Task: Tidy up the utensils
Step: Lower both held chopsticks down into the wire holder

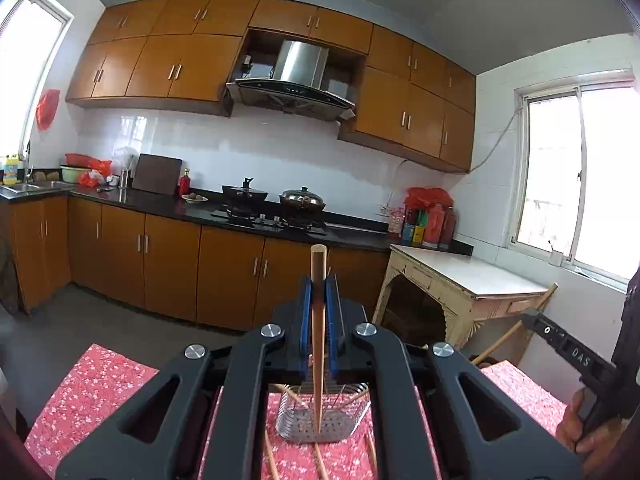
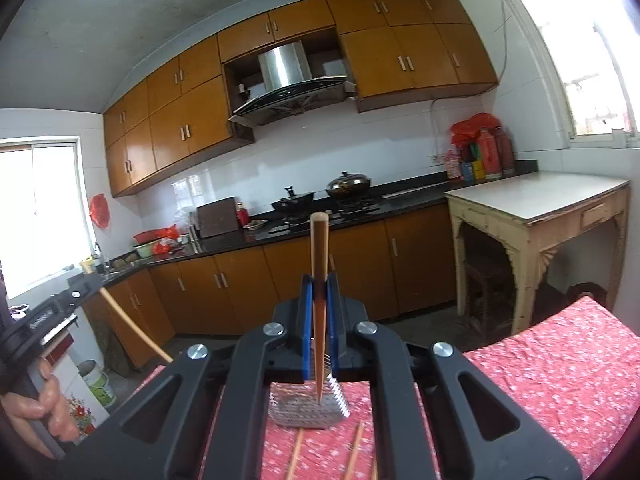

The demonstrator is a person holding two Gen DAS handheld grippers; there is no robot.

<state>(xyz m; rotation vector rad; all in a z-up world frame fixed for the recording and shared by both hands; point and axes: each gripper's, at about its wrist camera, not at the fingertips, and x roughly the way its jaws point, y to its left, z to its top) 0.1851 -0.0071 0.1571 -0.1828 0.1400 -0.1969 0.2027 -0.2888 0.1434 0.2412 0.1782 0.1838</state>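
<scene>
Each hand-held gripper, left (image 1: 319, 296) and right (image 2: 319, 296), grips a chopstick (image 1: 318, 320) upright, tip directly above the wire utensil basket (image 1: 320, 426).

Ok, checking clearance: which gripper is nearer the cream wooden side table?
Right: right gripper is toward the cream wooden side table; left gripper is farther off, on the side of the steel sink.

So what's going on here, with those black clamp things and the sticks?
A person is tidying chopsticks at a table with a red floral cloth. Each hand works a hand-held gripper: the left hand-held gripper is clamped on one wooden chopstick, and the right hand-held gripper on another chopstick. Both point down toward a perforated metal holder. A few more chopsticks lie on the cloth.
</scene>
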